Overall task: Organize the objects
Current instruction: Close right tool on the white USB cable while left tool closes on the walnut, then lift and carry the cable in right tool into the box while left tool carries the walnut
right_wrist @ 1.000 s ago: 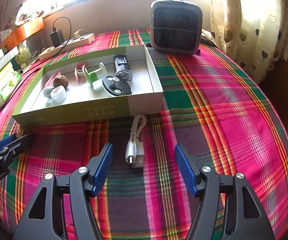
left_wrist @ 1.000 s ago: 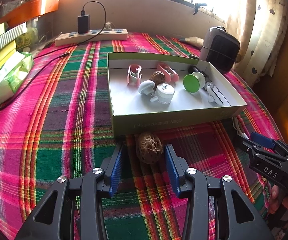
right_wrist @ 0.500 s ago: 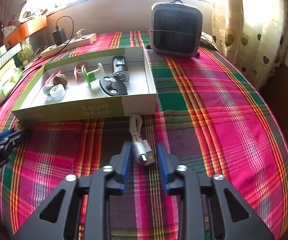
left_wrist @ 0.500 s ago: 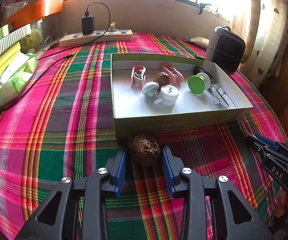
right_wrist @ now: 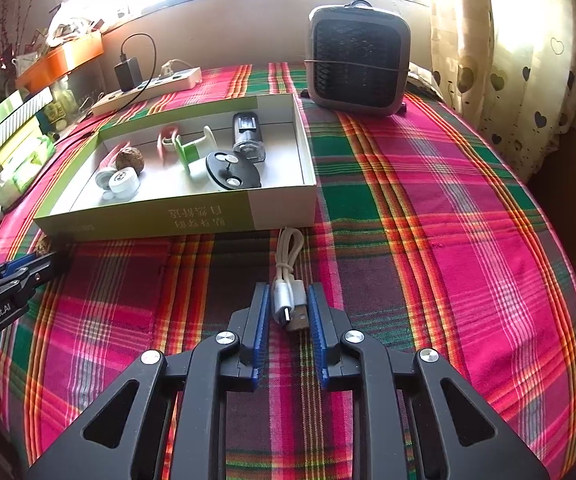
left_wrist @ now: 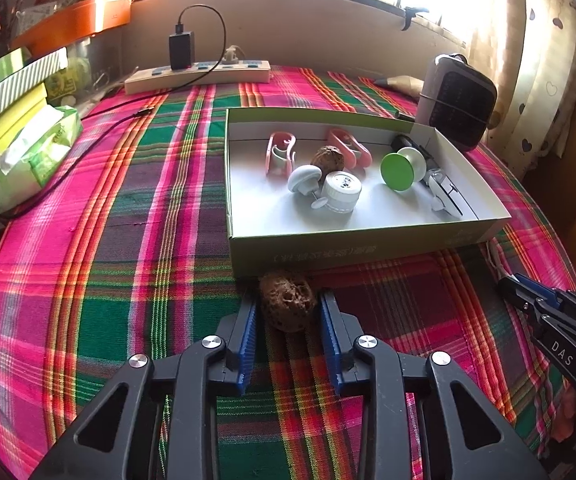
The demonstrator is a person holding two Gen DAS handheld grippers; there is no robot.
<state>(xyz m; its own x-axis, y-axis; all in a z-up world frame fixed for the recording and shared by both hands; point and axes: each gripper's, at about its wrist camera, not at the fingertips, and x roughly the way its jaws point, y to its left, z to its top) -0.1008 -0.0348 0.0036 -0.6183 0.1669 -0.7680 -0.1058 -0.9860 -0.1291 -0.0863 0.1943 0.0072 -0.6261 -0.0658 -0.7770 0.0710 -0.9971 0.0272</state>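
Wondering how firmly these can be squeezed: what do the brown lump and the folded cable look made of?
Brown lump: probably a walnut-like shell, matte, pitted and wrinkled, so seemingly hard. Folded cable: smooth white plastic-looking sheath with shiny metal plugs.

left gripper [left_wrist: 288,312]: pitched down toward 12 o'clock, jaws closing, pads against a walnut [left_wrist: 286,299] | right gripper [right_wrist: 288,306]: pitched down, clamped on cable [right_wrist: 288,296]
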